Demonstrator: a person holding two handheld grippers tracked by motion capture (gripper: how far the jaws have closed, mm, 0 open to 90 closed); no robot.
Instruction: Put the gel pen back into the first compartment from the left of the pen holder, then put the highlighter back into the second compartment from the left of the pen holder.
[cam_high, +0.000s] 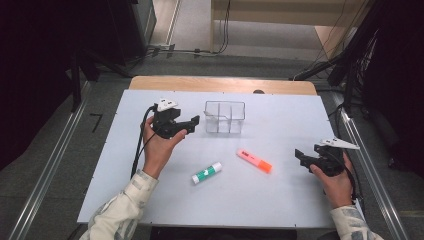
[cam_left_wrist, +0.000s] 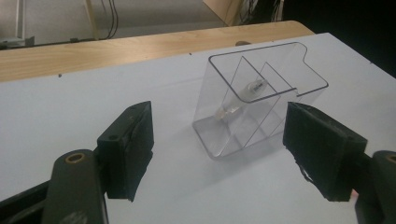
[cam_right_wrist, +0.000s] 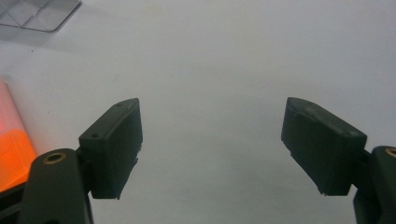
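A clear plastic organizer box (cam_high: 225, 117) with dividers stands at the table's middle back. In the left gripper view the box (cam_left_wrist: 280, 79) holds a small pale tube-shaped item (cam_left_wrist: 243, 95) leaning in one compartment. My left gripper (cam_high: 190, 125) hovers just left of the box, pointing at it. Its jaws stand open and apart from the box, with nothing between them (cam_left_wrist: 220, 140). A green-and-white glue stick (cam_high: 206, 172) and a pink-orange highlighter (cam_high: 254, 161) lie on the table nearer the person. My right gripper (cam_high: 301, 159) rests open to the right of the highlighter (cam_right_wrist: 11, 149), over bare table (cam_right_wrist: 212, 144).
The white board (cam_high: 280, 200) lies on a wooden table whose far edge (cam_high: 220, 83) shows behind it. Metal rails run along both sides on the floor. Dark stands and cables sit at the far right (cam_high: 350, 65). A corner of the box (cam_right_wrist: 37, 14) shows in the right gripper view.
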